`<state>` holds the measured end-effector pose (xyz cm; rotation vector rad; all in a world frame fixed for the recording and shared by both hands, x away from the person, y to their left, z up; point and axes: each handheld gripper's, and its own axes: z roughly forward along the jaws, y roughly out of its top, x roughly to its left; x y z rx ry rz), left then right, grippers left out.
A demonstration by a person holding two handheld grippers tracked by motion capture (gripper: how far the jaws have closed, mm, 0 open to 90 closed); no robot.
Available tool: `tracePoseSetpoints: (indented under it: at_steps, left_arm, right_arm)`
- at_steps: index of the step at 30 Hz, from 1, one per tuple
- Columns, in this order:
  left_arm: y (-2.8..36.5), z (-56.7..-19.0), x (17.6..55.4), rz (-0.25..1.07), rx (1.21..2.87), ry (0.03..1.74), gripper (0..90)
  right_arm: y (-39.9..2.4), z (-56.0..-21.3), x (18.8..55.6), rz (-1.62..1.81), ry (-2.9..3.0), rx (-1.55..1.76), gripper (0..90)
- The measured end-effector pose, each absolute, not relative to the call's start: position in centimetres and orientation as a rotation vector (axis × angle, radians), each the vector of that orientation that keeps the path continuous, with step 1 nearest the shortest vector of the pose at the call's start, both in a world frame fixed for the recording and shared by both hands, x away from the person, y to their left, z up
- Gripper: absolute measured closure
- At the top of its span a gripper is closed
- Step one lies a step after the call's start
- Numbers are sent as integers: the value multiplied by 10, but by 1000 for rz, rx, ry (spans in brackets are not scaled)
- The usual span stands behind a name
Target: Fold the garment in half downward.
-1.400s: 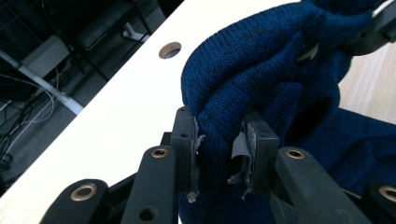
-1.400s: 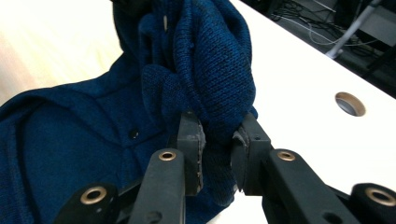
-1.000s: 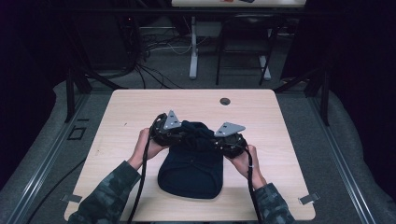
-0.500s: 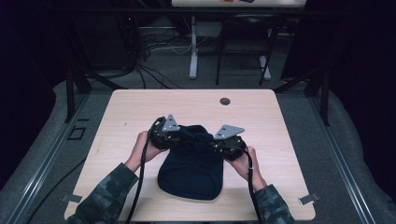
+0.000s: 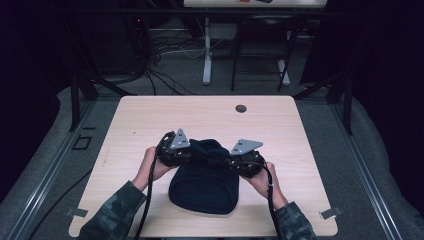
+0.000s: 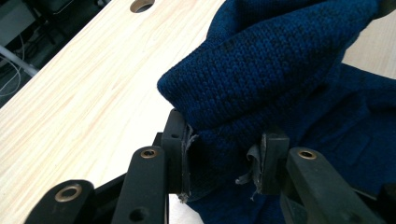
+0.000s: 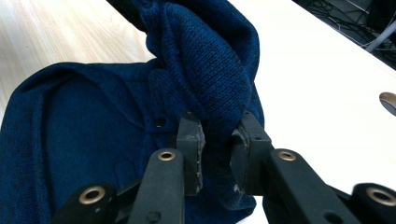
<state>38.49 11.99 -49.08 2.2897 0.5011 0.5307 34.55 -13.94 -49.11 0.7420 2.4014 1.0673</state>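
A dark blue knitted garment point(image 5: 202, 185) lies on the light wooden table point(image 5: 150, 120), near its front edge. Its far end is folded up and held between the two grippers. My left gripper point(image 5: 176, 152) is shut on the left part of that fold; in the left gripper view the jaws pinch a thick roll of the blue knit point(image 6: 261, 70). My right gripper point(image 5: 245, 161) is shut on the right part, and the right gripper view shows the bunched blue knit point(image 7: 205, 60) rising from between its jaws. The flat part of the garment point(image 7: 79, 140) spreads below.
A round cable hole point(image 5: 241, 108) sits in the table near its far edge. Beyond the table stand a desk leg point(image 5: 207, 50), cables on the floor and dark frames. Bare tabletop lies to the left, right and far side of the garment.
Both grippers have drawn slightly toward the table's front edge, carrying the folded end of the garment with them. The fold looks a little more bunched between them.
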Motion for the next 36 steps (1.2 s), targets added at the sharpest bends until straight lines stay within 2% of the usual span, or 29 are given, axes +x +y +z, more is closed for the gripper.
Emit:
tracePoseSetpoints:
  at_steps: [36]
  left_arm:
    - [130, -525, 341, 493, 2269, 457, 659]
  right_arm:
    - [-139, -521, 315, 1027, 2491, 700, 735]
